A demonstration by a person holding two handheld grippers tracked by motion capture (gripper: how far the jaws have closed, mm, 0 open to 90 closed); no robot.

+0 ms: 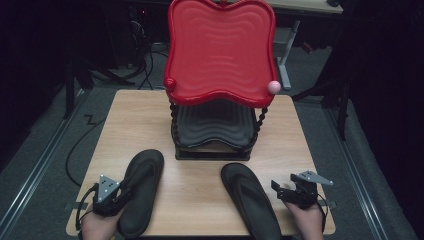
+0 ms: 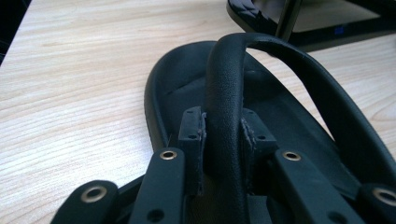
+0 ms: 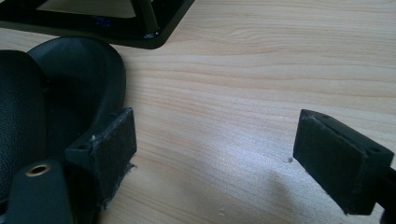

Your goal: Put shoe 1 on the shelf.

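Note:
Two black flip-flops lie on the wooden table (image 1: 145,120). In the left gripper view, the two pads pinch the left flip-flop's (image 1: 142,190) strap (image 2: 224,93) from both sides, so my left gripper (image 2: 223,133) is shut on it. From the high view, that left gripper (image 1: 122,192) sits at the sandal's left edge near the table front. The right flip-flop (image 1: 250,197) lies flat, toe pointing away. My right gripper (image 1: 286,184) rests just to its right, open; bare wood shows between its pads (image 3: 215,149), and the sandal's edge (image 3: 70,84) is beside the left pad.
A two-tier rack stands at mid-table, with a red wavy top tray (image 1: 220,50) over a black lower tray (image 1: 212,125) and a pink knob (image 1: 273,86) at one corner. Its black base (image 3: 93,23) lies just beyond both sandals. The floor around the table is dark, with cables.

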